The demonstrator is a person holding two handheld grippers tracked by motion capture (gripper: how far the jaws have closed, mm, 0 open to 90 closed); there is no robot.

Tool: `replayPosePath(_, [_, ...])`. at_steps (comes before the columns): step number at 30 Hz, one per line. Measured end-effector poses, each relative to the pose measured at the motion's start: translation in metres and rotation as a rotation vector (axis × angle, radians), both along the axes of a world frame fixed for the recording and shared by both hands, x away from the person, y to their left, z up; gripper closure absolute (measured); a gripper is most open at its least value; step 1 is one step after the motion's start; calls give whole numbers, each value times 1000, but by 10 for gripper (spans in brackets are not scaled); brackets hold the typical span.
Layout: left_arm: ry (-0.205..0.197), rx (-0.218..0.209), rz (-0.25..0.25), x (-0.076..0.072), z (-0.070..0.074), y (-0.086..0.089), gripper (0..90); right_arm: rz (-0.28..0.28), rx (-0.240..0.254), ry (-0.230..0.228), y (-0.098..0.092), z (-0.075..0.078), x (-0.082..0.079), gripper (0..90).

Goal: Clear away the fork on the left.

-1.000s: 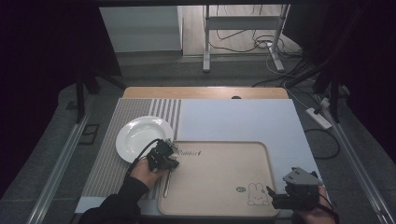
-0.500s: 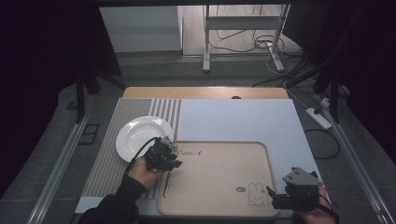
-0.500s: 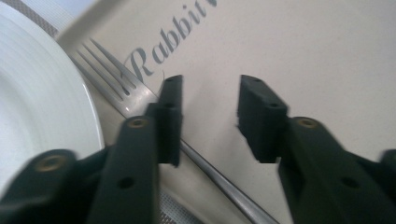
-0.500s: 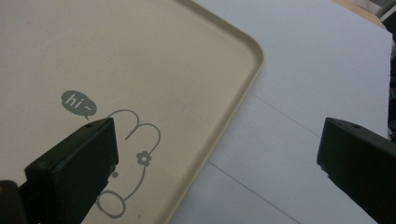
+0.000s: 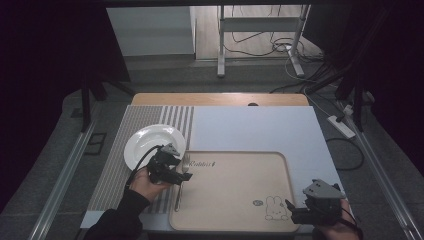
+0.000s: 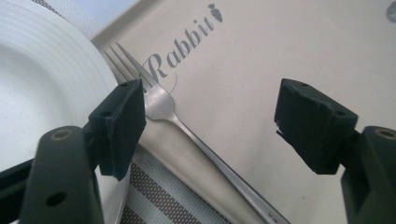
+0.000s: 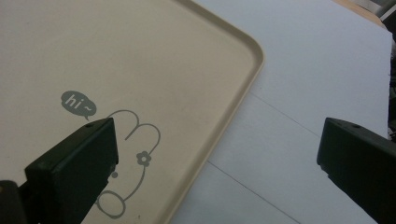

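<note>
High view: at the left, a round white ridged plate (image 5: 152,145) sits on a striped woven placemat (image 5: 117,170). Just beside it the left gripper (image 5: 184,176) hovers over a metal fork (image 5: 181,187), which lies along the left rim of the beige tray (image 5: 240,192), tines near the "Rabbit" print. Its jaws have just been opening and stand released, the fork lying free below them, untouched. The tray's smooth floor is open to its rounded corners. At its lower right corner, by the rabbit drawing, the right gripper (image 5: 289,209) holds its jaws wide apart, grasping nothing. Pale bare surface (image 5: 260,130) stretches beyond the tray.
</note>
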State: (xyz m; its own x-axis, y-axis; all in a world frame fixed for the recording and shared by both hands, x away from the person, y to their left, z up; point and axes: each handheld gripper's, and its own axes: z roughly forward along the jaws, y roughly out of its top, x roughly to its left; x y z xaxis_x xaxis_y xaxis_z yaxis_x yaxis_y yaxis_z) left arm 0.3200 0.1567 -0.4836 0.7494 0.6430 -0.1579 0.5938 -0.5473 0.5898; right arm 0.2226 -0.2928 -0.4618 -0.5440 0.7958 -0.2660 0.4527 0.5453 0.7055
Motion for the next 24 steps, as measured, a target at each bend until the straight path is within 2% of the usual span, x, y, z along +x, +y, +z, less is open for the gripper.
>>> replayPosePath(3, [-4,-22,-1,-1,1,3,205,0,0,-1,0,0,0,0])
replayPosePath(7, [-16,-20,9,-3,3,5,132,0,1,0,0,0,0,0])
replayPosePath(12, [-9,-27,18,-4,3,10,68,0,0,0,0,0,0,0])
replayPosePath(15, [7,-46,19,-5,3,16,58,1,1,-1,0,0,0,0])
replayPosePath(24, [10,-60,40,-10,4,28,3,0,2,0,0,0,0,0])
